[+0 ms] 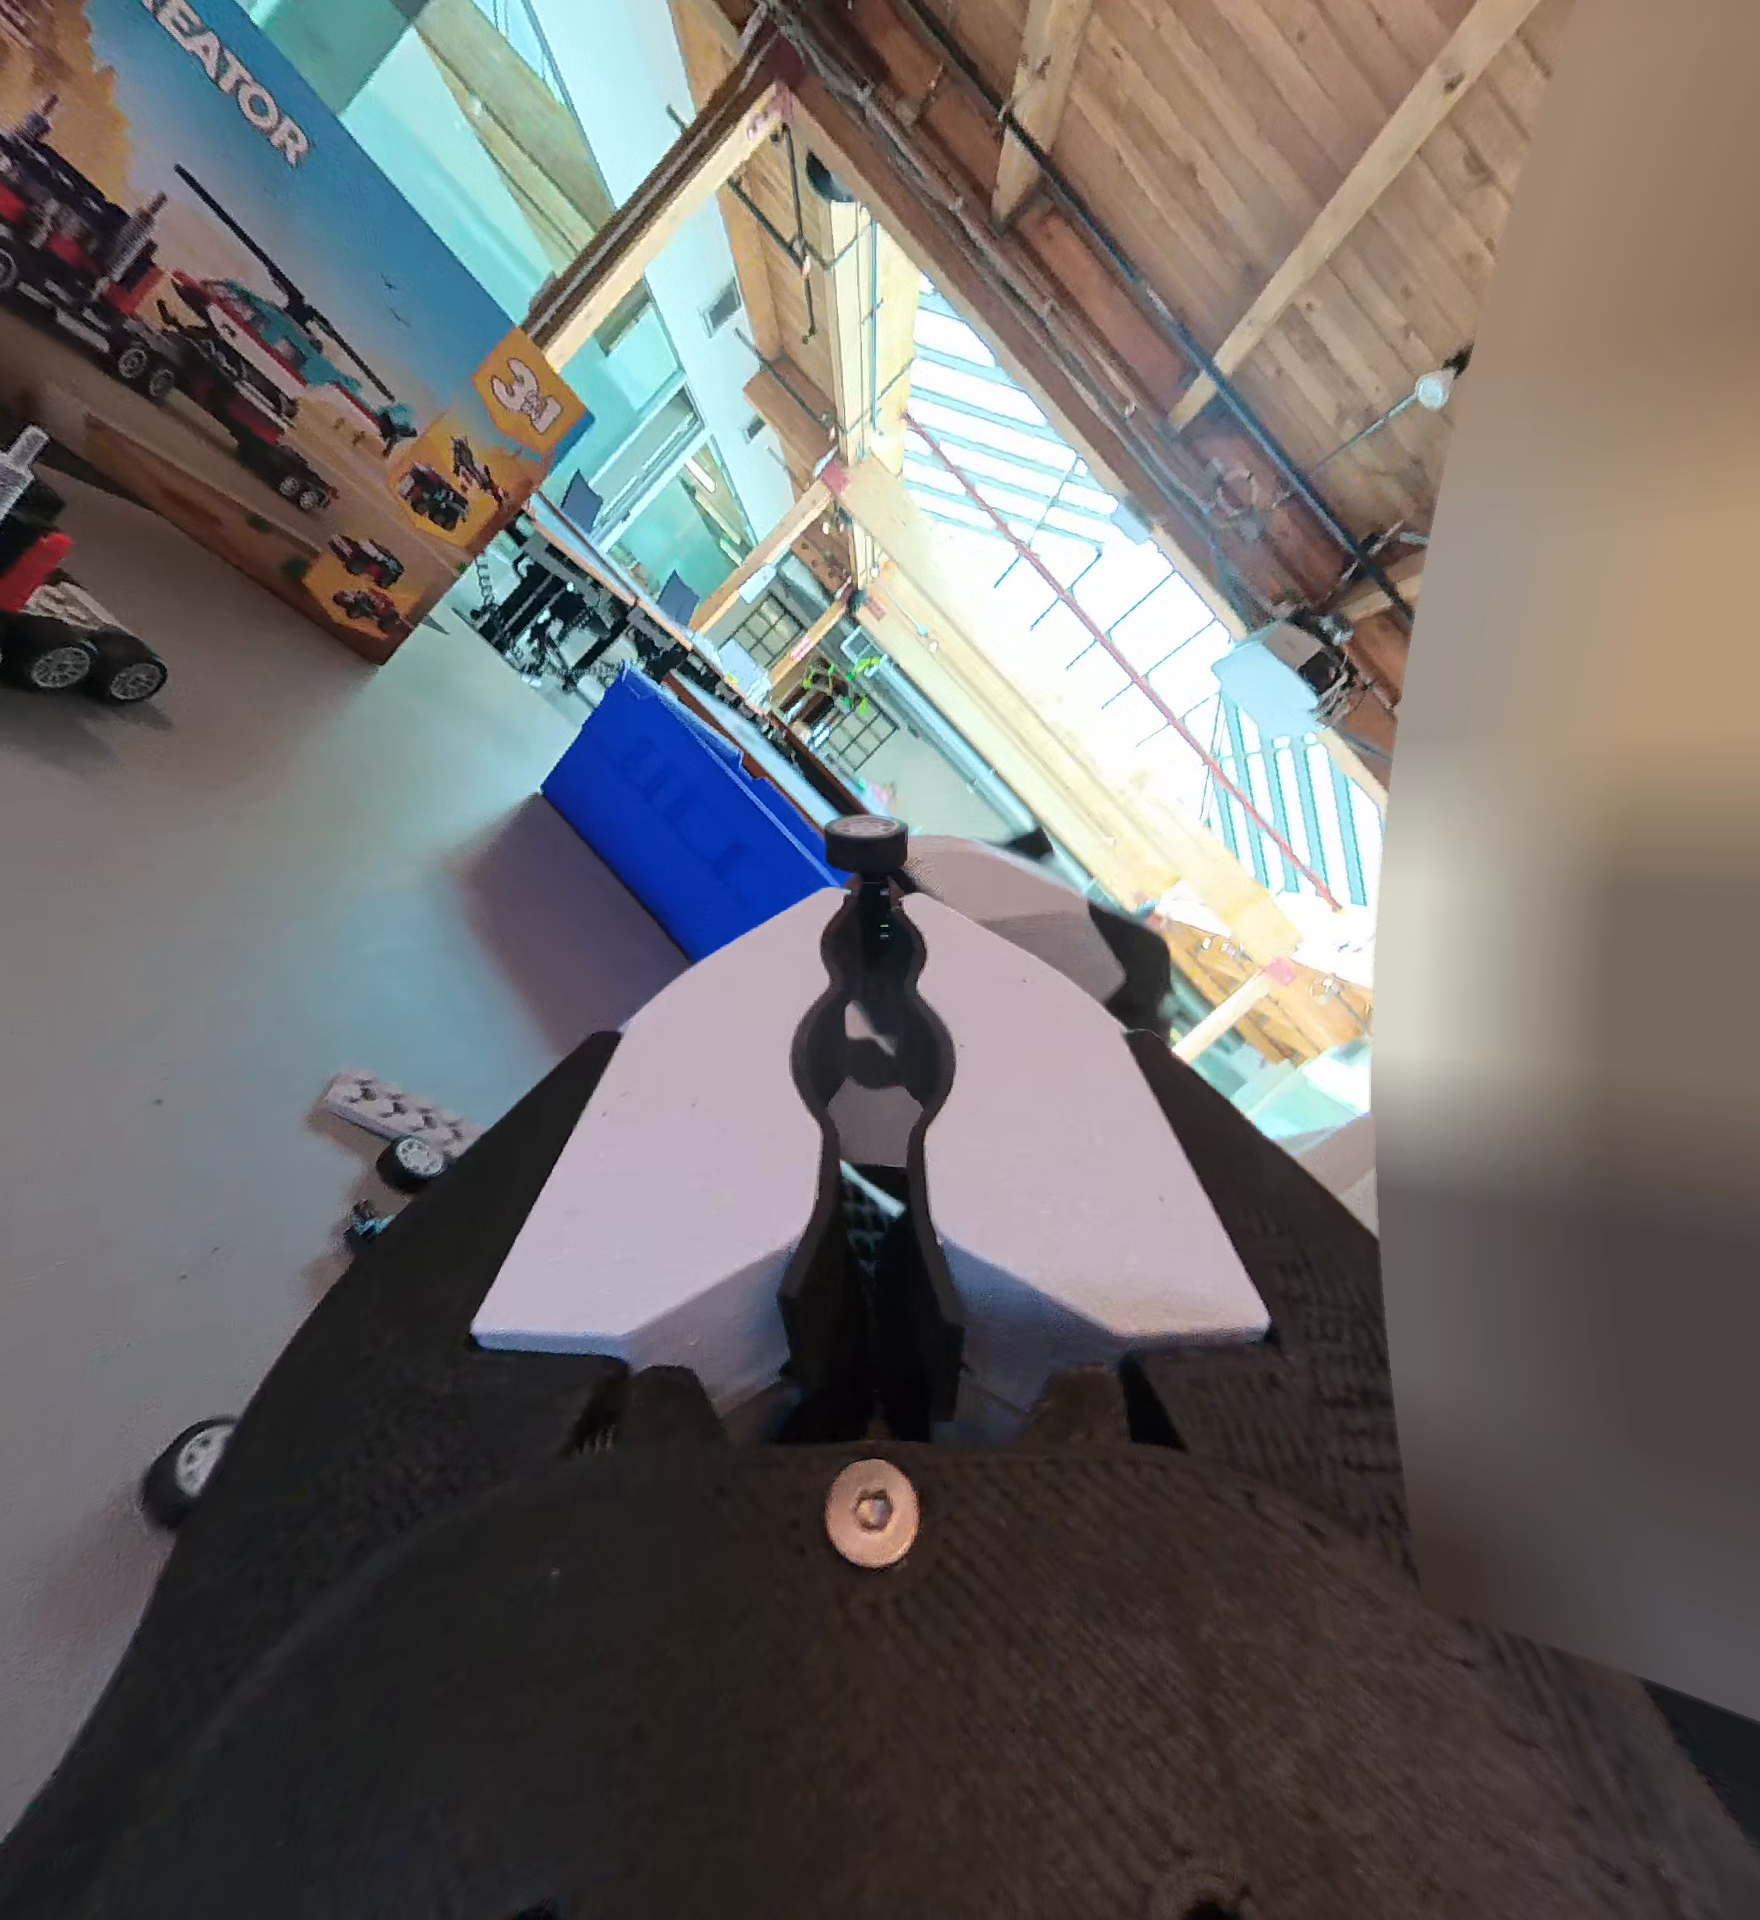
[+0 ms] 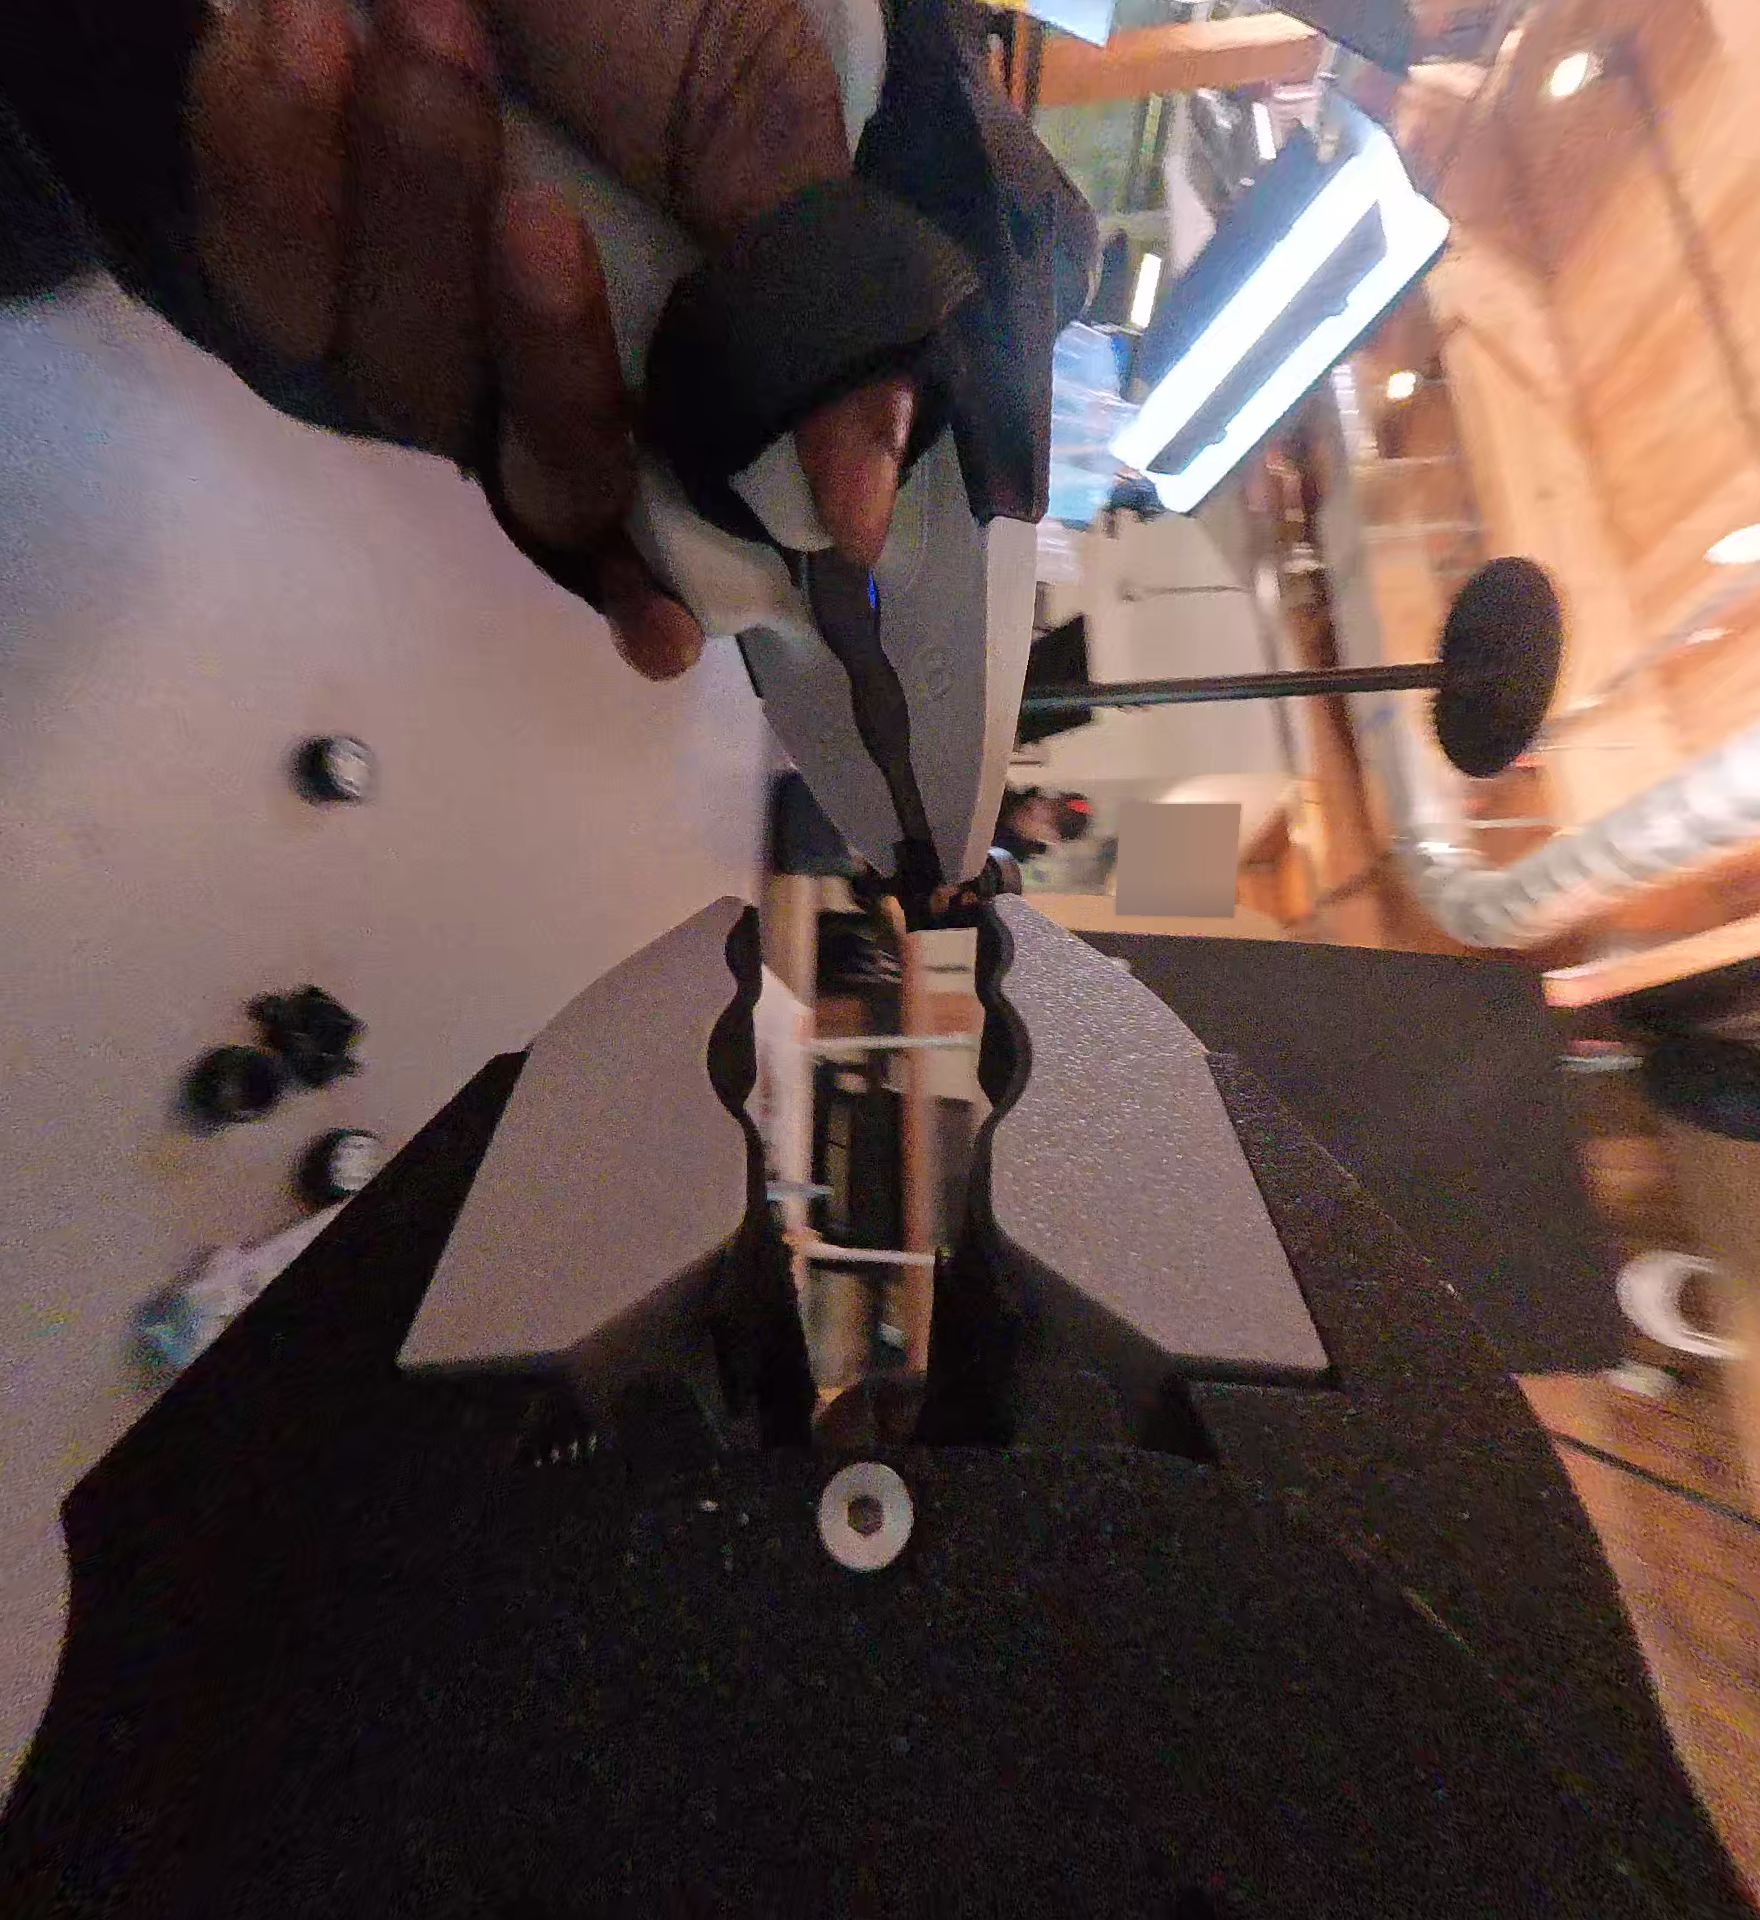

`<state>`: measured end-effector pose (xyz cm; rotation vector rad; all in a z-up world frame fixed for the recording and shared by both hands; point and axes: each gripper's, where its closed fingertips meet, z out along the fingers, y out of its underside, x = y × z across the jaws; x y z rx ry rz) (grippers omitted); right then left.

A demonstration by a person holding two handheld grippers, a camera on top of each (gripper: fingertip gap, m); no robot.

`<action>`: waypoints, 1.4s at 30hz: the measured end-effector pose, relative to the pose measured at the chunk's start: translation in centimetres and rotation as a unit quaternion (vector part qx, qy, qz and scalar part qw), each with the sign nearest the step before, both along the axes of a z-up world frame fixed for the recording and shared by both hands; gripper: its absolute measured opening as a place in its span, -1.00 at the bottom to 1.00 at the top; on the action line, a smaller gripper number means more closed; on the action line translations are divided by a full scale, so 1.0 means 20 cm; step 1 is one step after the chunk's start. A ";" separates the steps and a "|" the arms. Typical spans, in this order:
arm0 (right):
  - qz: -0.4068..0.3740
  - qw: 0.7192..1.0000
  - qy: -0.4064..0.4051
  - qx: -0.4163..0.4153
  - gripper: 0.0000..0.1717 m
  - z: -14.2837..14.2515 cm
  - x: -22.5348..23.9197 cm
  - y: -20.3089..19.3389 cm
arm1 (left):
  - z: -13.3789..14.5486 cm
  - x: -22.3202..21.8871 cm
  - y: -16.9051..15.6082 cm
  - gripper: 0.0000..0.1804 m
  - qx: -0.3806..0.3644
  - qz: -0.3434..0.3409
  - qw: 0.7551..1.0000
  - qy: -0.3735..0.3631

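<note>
Left gripper (image 1: 868, 906) pinches a small black axle piece carrying a black toy wheel (image 1: 863, 837) at its fingertips, raised above the pale table (image 1: 180, 935). Right gripper (image 2: 868, 930) stands spread, its fingertips just beside that piece.

Daylight floods through the skylight (image 1: 1115, 582), blown out to white glare; the right wrist view is dimmer, warmer — motion-blurred, edges fisheye-bent.
</note>
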<state>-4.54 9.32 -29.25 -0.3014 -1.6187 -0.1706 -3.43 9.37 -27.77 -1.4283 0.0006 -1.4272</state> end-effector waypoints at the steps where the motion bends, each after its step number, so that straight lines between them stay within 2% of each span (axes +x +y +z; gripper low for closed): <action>1: 0.033 0.996 -0.024 -0.082 -0.47 -0.03 0.01 -0.03 | -0.02 0.00 -0.01 -0.95 -0.002 -0.007 1.000 0.018; 3: 0.090 0.957 -0.054 -0.269 -0.56 -0.04 0.06 -0.09 | -0.07 0.02 -0.04 -0.95 -0.004 -0.033 0.997 0.071; 5: 0.145 0.886 -0.044 -0.439 -0.64 0.04 0.09 -0.13 | -0.10 0.05 -0.08 -0.95 -0.001 -0.062 0.990 0.129; 6: 0.164 0.857 -0.023 -0.489 -0.73 0.10 0.10 -0.13 | -0.13 0.06 -0.09 -0.94 -0.003 -0.070 0.984 0.165; 7: 0.172 0.845 -0.013 -0.507 -0.78 0.12 0.10 -0.12 | -0.15 0.07 -0.09 -0.94 -0.007 -0.073 0.978 0.196; 9: 0.150 0.867 -0.039 -0.473 -0.86 0.07 0.09 -0.11 | -0.17 0.07 -0.10 -0.95 -0.013 -0.080 0.971 0.224; 11: 0.110 0.890 -0.082 -0.435 -0.86 -0.03 0.07 -0.10 | -0.18 0.08 -0.10 -0.95 -0.022 -0.087 0.970 0.225; 16: 0.099 0.900 -0.107 -0.411 -0.92 -0.10 0.07 -0.11 | -0.22 0.09 -0.12 -0.95 -0.039 -0.096 0.965 0.241; 19: 0.114 0.880 -0.063 -0.457 -0.93 -0.05 0.06 -0.10 | -0.19 0.09 -0.12 -0.92 -0.039 -0.092 0.974 0.203; 21: 0.125 0.860 -0.034 -0.494 -0.93 -0.03 0.05 -0.11 | -0.22 0.10 -0.12 -0.75 -0.050 -0.092 0.972 0.210; 22: 0.125 0.854 -0.033 -0.505 -0.93 -0.04 0.04 -0.12 | -0.23 0.12 -0.13 -0.76 -0.053 -0.099 0.970 0.215; 24: 0.113 0.852 -0.028 -0.511 -0.93 -0.07 0.04 -0.11 | -0.23 0.13 -0.13 -0.93 -0.042 -0.094 0.972 0.211; 27: 0.119 0.830 -0.028 -0.544 -0.93 -0.08 0.04 -0.11 | -0.23 0.12 -0.13 -0.93 -0.036 -0.089 0.972 0.214; 32: 0.098 0.793 -0.065 -0.598 -0.93 -0.16 0.06 -0.10 | -0.30 0.13 -0.12 -0.93 -0.056 -0.062 0.957 0.278; 34: 0.067 0.791 -0.084 -0.602 -0.93 -0.21 0.07 -0.10 | -0.36 0.13 -0.12 -0.93 -0.070 -0.045 0.939 0.332; 35: 0.052 0.778 -0.093 -0.620 -0.93 -0.24 0.07 -0.11 | -0.39 0.13 -0.13 -0.93 -0.077 -0.048 0.928 0.361; 36: 0.044 0.748 -0.098 -0.655 -0.93 -0.26 0.08 -0.12 | -0.42 0.13 -0.14 -0.93 -0.078 -0.055 0.917 0.387; 37: 0.042 0.701 -0.099 -0.705 -0.93 -0.27 0.09 -0.14 | -0.44 0.13 -0.16 -0.92 -0.072 -0.063 0.907 0.410; 39: 0.055 0.581 -0.103 -0.805 -0.93 -0.25 0.11 -0.19 | -0.43 0.15 -0.21 -0.91 -0.049 -0.085 0.896 0.434; 40: 0.064 0.523 -0.109 -0.843 -0.94 -0.23 0.12 -0.22 | -0.41 0.16 -0.24 -0.91 -0.038 -0.100 0.898 0.427; 42: 0.075 0.434 -0.119 -0.890 -0.96 -0.20 0.13 -0.25 | -0.37 0.18 -0.29 -0.91 -0.024 -0.130 0.910 0.394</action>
